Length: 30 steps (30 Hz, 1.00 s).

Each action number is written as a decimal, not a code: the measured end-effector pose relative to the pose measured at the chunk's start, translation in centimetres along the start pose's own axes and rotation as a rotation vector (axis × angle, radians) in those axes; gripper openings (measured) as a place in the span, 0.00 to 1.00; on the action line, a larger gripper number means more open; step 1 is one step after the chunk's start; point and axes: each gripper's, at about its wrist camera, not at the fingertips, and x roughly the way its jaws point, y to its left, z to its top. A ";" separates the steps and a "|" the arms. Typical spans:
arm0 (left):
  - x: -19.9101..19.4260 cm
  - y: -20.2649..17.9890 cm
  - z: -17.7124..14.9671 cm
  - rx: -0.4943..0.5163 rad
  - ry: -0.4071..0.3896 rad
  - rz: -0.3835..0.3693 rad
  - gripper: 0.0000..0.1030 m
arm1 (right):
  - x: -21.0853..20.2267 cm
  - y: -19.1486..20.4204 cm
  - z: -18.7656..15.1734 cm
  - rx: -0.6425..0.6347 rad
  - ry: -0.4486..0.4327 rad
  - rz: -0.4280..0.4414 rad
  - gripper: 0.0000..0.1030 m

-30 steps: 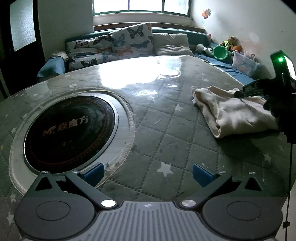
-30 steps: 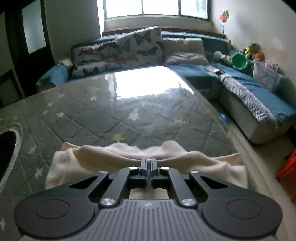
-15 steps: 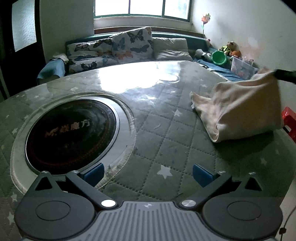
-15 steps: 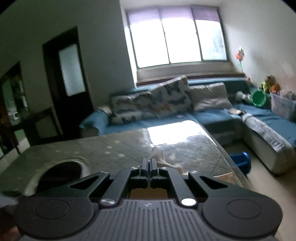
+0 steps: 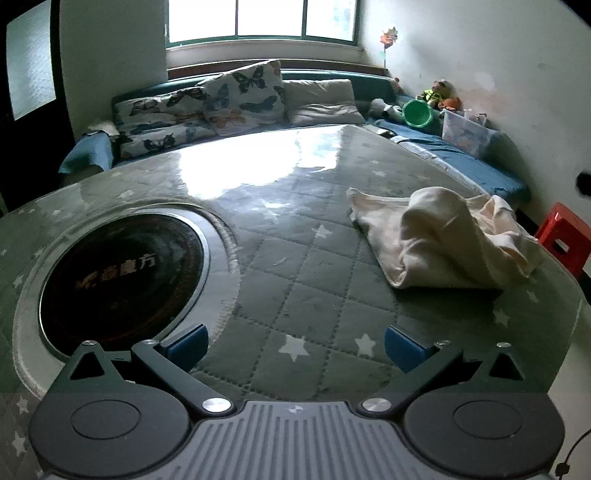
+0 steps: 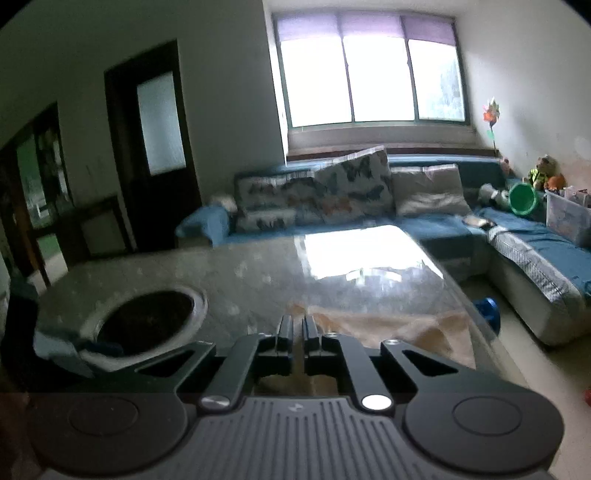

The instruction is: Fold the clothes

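Right gripper (image 6: 298, 325), jaws pressed together, apparently empty, has lifted away; cream garment (image 5: 439, 240) dropped in a rumpled heap. Left gripper (image 5: 295, 341) spread, idle. Fold unfinished.

Left wrist cam sits low over the table (image 5: 295, 258), tilted down, facing the window (image 5: 258, 18); cloth (image 5: 443, 240) at 2 o'clock, round inset (image 5: 122, 273) at 10. Right wrist cam rides higher, more level, a bit blurred, same way. Both share the table, cloth (image 6: 388, 328), inset (image 6: 147, 314), window (image 6: 369, 74), sofa (image 6: 369, 195).
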 end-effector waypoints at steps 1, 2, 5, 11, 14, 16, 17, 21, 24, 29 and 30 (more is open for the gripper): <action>0.0 -0.1 0.0 0.003 0.003 -0.004 1.00 | 0.2 0.3 -0.4 -0.002 0.015 -0.004 0.06; 0.0 -0.3 -0.1 0.004 0.006 -0.010 1.00 | 0.3 0.4 -0.6 0.000 0.024 -0.006 0.10; -0.1 -0.7 -0.3 0.009 0.008 -0.023 1.00 | 0.7 1.1 -1.8 0.000 0.066 -0.024 0.27; -0.5 -1.6 -0.7 0.027 0.005 -0.035 1.00 | 1.0 1.8 -3.8 0.005 0.125 -0.047 0.33; -0.6 -2.0 -1.0 0.032 0.003 -0.043 1.00 | 1.1 1.9 -4.4 0.014 0.142 -0.053 0.36; -0.7 -2.3 -1.1 0.038 0.002 -0.048 1.00 | 1.0 1.9 -4.8 0.019 0.150 -0.052 0.37; -0.7 -2.5 -1.2 0.042 0.003 -0.050 1.00 | 0.9 1.9 -5.1 0.023 0.154 -0.051 0.37; -0.9 -2.9 -1.3 0.048 0.002 -0.059 1.00 | 0.9 2.2 -5.8 0.021 0.166 -0.055 0.44; -1.0 -3.2 -1.4 0.053 0.000 -0.059 1.00 | 0.8 2.4 -6.1 0.021 0.173 -0.057 0.45; -1.1 -3.7 -1.5 0.059 0.000 -0.059 1.00 | 0.4 2.3 -6.5 0.030 0.175 -0.066 0.54; -1.1 -3.9 -1.5 0.060 0.001 -0.059 1.00 | 0.3 2.3 -6.7 0.035 0.178 -0.068 0.55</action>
